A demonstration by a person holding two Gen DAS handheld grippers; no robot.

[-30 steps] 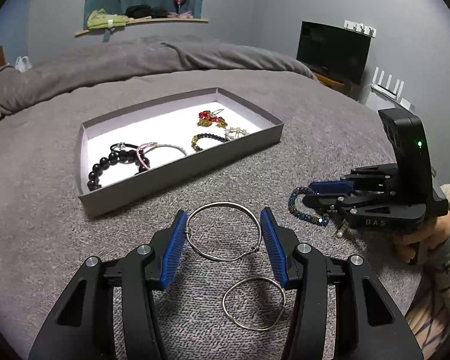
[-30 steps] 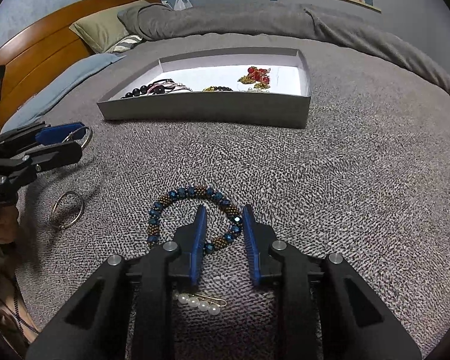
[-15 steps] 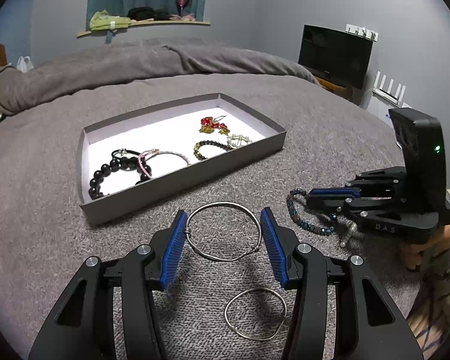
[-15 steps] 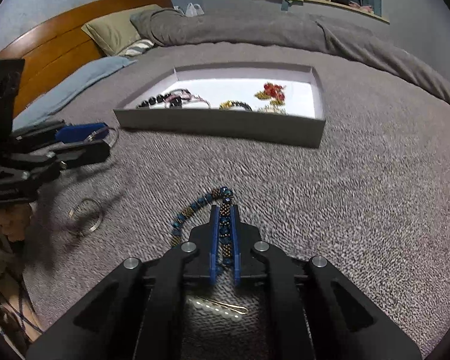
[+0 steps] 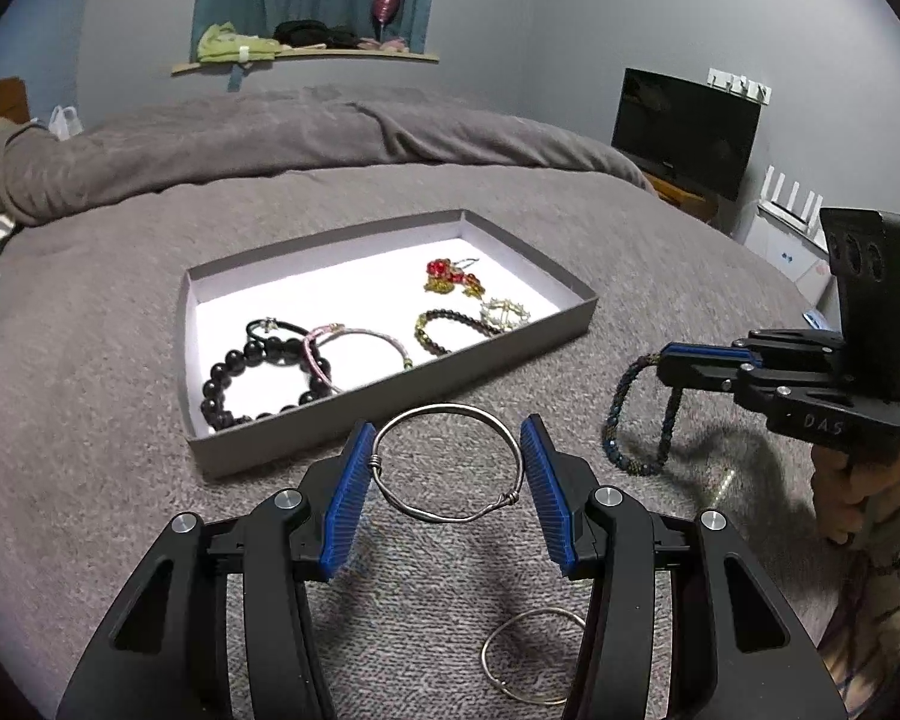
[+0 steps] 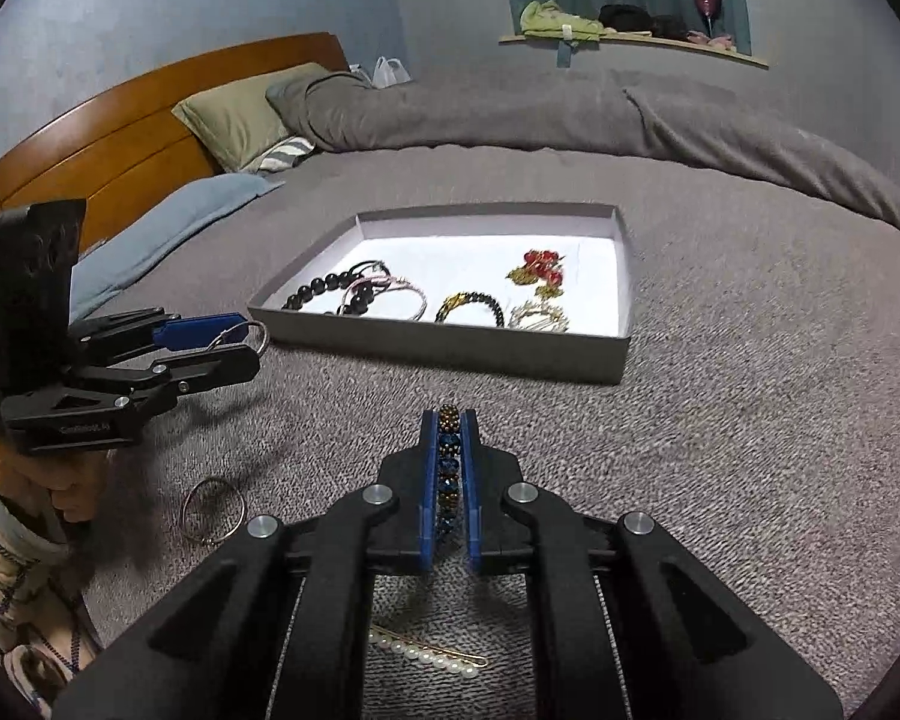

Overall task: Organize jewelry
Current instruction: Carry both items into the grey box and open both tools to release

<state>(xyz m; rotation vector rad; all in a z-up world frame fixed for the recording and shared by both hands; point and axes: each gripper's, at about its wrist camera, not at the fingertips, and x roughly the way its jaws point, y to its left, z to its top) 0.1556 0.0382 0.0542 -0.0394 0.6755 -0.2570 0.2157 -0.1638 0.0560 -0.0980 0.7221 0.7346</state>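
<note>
A grey tray (image 5: 390, 384) (image 6: 438, 348) with a white floor lies on the bed and holds several bracelets and trinkets. My left gripper (image 5: 444, 450) is shut on a large silver wire bangle (image 5: 450, 516), its pads touching the ring's two sides, lifted off the blanket just in front of the tray. In the right wrist view the left gripper (image 6: 234, 339) shows with the bangle (image 6: 258, 330) between its fingers. My right gripper (image 6: 449, 426) (image 5: 666, 363) is shut on a blue and bronze beaded bracelet (image 6: 448, 462), which hangs below it above the blanket (image 5: 636, 420).
A smaller silver bangle (image 5: 534, 654) (image 6: 213, 507) lies on the grey blanket near me. A pearl hair pin (image 6: 432, 654) lies under the right gripper. Pillows and a wooden headboard (image 6: 120, 120) are at the far left, a TV (image 5: 684, 132) at the right.
My right gripper closed on the beaded bracelet and lifted it off the blanket. My left gripper rose with the large bangle, leaving the small bangle lower in view.
</note>
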